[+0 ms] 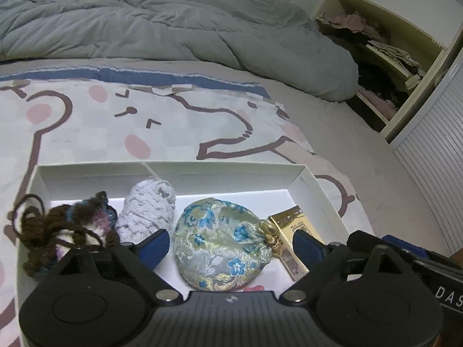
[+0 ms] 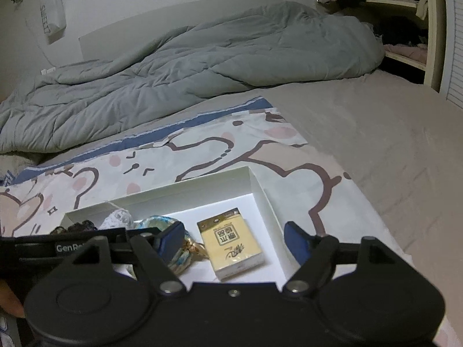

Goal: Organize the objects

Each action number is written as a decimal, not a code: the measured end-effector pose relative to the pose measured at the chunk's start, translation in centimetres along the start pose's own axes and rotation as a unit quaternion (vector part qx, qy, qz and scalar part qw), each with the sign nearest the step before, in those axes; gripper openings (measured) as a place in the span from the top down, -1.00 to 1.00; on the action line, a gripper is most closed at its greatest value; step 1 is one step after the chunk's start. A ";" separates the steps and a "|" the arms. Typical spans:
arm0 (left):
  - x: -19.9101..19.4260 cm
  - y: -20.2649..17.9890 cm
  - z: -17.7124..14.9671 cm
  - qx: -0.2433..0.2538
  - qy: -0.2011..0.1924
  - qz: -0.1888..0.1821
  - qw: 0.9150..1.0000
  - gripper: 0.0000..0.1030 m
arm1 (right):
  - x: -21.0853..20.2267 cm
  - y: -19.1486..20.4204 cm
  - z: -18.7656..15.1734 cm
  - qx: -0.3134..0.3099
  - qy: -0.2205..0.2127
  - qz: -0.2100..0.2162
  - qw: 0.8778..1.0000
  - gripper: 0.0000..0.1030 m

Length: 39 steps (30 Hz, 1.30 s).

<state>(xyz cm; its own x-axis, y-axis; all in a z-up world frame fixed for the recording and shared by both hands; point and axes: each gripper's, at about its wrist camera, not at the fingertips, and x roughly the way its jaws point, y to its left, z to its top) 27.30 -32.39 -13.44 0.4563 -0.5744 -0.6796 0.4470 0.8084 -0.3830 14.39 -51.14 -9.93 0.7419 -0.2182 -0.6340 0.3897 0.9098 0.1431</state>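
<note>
A shallow white box [image 1: 170,173] lies on the bed. In it, left to right, are tangled brown yarn [image 1: 60,231], a pale lilac yarn ball [image 1: 147,211], a floral brocade pouch [image 1: 220,240] and a yellow tissue pack [image 1: 289,243]. My left gripper [image 1: 231,245] is open, its blue pads on either side of the pouch, above it. In the right wrist view the box [image 2: 260,185] holds the tissue pack [image 2: 231,243] and the pouch [image 2: 179,254]. My right gripper [image 2: 234,243] is open and empty over the tissue pack.
The box sits on a cartoon-print sheet [image 1: 144,121]. A rumpled grey duvet [image 1: 144,20] lies at the far side of the bed. An open wardrobe with clothes on its shelves [image 1: 385,49] stands at the right, beside a slatted white door [image 1: 434,150].
</note>
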 end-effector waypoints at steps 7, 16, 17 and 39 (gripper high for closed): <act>-3.5 0.0 0.1 0.009 -0.021 0.016 1.000 -0.79 | -1.6 0.5 0.5 0.018 -0.002 0.016 1.000 -0.61; -9.5 0.7 0.0 0.030 -0.028 0.068 0.997 -0.94 | -5.0 2.1 0.8 0.002 -0.004 0.023 1.000 -0.72; -10.4 0.8 0.0 0.032 -0.030 0.073 0.996 -0.94 | -5.4 2.3 0.9 0.000 -0.005 0.023 1.000 -0.72; -26.2 0.5 -3.8 0.081 -0.066 0.127 0.986 -1.00 | -16.2 8.7 -1.4 -0.056 -0.009 0.013 0.998 -1.00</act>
<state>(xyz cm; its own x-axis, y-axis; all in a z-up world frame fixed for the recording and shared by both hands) 12.61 -16.41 1.78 0.6608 -0.3773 -0.6489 0.4181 0.9030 -0.0992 5.05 -39.16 0.53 0.7609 -0.1999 -0.6173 0.3077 0.9487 0.0720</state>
